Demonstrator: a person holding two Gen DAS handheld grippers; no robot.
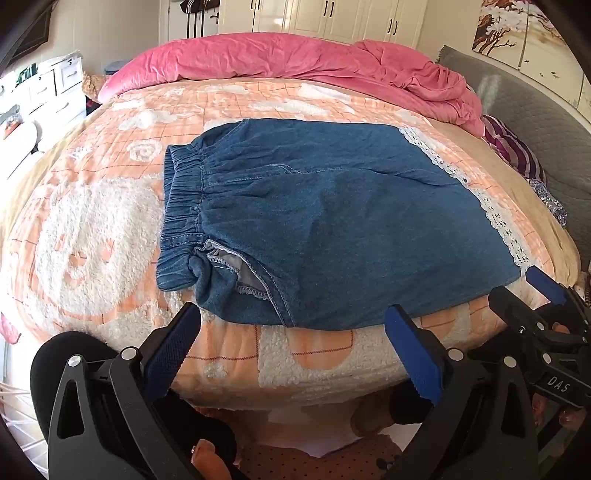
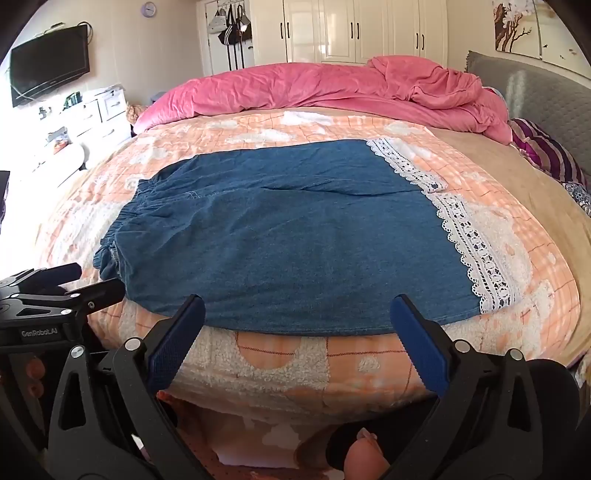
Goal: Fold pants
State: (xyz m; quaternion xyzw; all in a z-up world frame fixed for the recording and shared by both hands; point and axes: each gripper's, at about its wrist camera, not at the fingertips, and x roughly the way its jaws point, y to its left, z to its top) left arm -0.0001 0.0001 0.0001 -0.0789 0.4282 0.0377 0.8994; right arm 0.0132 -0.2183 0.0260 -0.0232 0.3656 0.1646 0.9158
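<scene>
At the bed's near edge, the left gripper (image 1: 291, 317) and right gripper (image 2: 297, 306) tilt downward, jaws wide, empty. At 12 o'clock, blue denim lace-hemmed pants (image 2: 288, 236) lie flat on the orange-and-white fleece blanket (image 2: 280, 365).

Pants (image 2: 295, 236) were blue denim cloth, matt, with white openwork lace hem (image 2: 476, 251). Blanket (image 1: 96, 236) under them was fluffy fleece, rough pile, orange and white. Pink quilt (image 2: 295, 92) looked soft, crinkled. My left gripper (image 1: 291, 325) and right gripper (image 2: 297, 314) were matt black plastic, pads ribbed blue rubber, rivets shiny metal. Wardrobe doors (image 2: 340, 33) glossy white.
</scene>
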